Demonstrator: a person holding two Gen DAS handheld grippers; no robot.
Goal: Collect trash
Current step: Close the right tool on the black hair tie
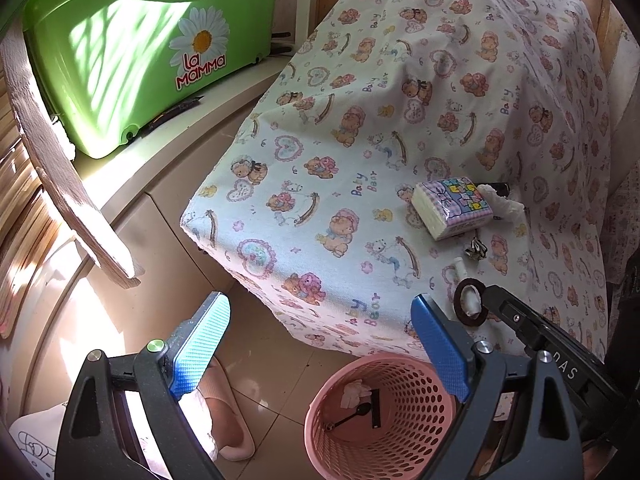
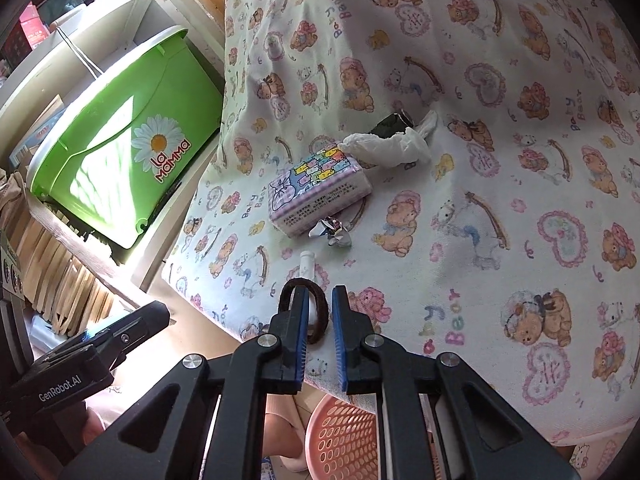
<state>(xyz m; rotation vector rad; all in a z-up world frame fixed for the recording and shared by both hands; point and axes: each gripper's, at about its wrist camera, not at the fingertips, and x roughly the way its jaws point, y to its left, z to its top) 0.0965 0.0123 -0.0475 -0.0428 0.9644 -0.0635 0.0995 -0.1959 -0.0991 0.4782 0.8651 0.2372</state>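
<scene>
The right gripper [image 2: 318, 312] is pinching a dark brown hair ring [image 2: 306, 312] at bottom middle; the left gripper [image 1: 320, 344] is gaping wide above the pink holey basket [image 1: 400, 364].

The left hand-held gripper [image 1: 320, 344] has a matte black frame of triangular arms with cut-out windows, joined by round silver screws, one of them tinted green by the light. Its two fingers [image 1: 202, 346] carry blue pads with a fine ribbed, diamond-like texture, the left one washed pale by sunlight. Seen from the right wrist camera, its black body bears white "GenRobot.AI" lettering and a small screw on the side.

The right hand-held gripper [image 2: 320, 320] is built alike: black angular arms, four silver pivot screws, and narrow blue ribbed pads along the inner faces of its fingers [image 2: 343, 336]. From the left wrist camera, its black side shows a small screw and white letters, only partly legible.
</scene>
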